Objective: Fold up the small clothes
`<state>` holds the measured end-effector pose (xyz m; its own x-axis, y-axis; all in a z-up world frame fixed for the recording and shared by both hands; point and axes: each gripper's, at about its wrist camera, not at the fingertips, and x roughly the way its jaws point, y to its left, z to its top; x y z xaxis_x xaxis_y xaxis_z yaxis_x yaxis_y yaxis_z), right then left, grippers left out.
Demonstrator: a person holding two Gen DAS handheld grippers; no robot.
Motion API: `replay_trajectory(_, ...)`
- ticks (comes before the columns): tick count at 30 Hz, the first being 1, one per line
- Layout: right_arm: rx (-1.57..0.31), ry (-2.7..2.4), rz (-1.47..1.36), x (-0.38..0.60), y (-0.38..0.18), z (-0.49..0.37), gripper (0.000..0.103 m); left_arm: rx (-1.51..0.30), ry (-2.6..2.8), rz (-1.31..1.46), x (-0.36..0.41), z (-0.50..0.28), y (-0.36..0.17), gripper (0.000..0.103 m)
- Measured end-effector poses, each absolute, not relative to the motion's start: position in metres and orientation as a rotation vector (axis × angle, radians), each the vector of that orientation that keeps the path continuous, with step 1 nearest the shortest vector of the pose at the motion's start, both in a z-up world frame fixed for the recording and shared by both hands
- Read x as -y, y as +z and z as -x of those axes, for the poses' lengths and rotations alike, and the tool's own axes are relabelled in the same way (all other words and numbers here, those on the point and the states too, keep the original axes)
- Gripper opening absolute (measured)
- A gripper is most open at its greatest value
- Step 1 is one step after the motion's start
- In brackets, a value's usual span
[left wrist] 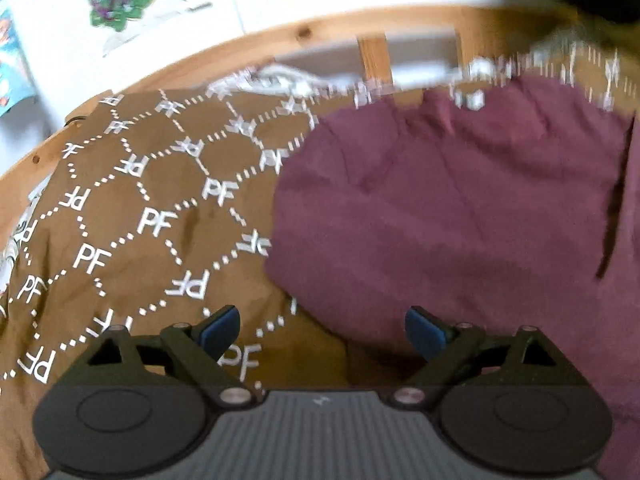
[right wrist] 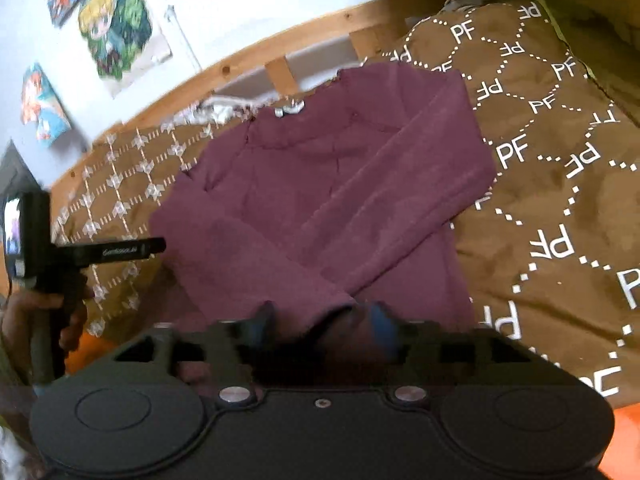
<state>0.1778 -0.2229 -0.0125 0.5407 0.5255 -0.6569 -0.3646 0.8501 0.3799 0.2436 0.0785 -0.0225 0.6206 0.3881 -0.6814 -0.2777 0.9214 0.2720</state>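
Maroon top (right wrist: 320, 200) – sleeves crossed, brown blanket (right wrist: 560, 184), right tool (right wrist: 324, 320) open

A maroon long-sleeved top (right wrist: 320, 200) lies flat, both sleeves folded crosswise over its front

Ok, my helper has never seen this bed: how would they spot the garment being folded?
Find the wooden bed frame and the brown PF-printed blanket over it. The maroon long-sleeved top lies on it, sleeves crossed over its front. It is the only plain, unprinted fabric there.
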Motion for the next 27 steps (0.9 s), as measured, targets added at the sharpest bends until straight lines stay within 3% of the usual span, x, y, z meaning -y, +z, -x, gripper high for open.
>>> replay_trajectory(2, -0.889, 0.501, -0.136, 0.218, -0.020, -0.176, 0.076, -0.842, 0.400, -0.192, -0.073, -0.247, -0.035, 0.093)
replay_trajectory(7, -0.901, 0.458, -0.075, 0.219, -0.031, -0.159, 0.077, -0.783, 0.388, -0.117, -0.071, -0.228, -0.036, 0.094)
replay_trajectory(18, -0.785, 0.467, 0.050, 0.252, 0.000, -0.100, 0.101, -0.748, 0.214, -0.013, -0.048, -0.134, 0.013, 0.103)
replay_trajectory(27, -0.742, 0.502, 0.293, 0.257, 0.001, -0.038, 0.102, -0.773, 0.076, 0.013, -0.020, -0.080, 0.018, 0.103)
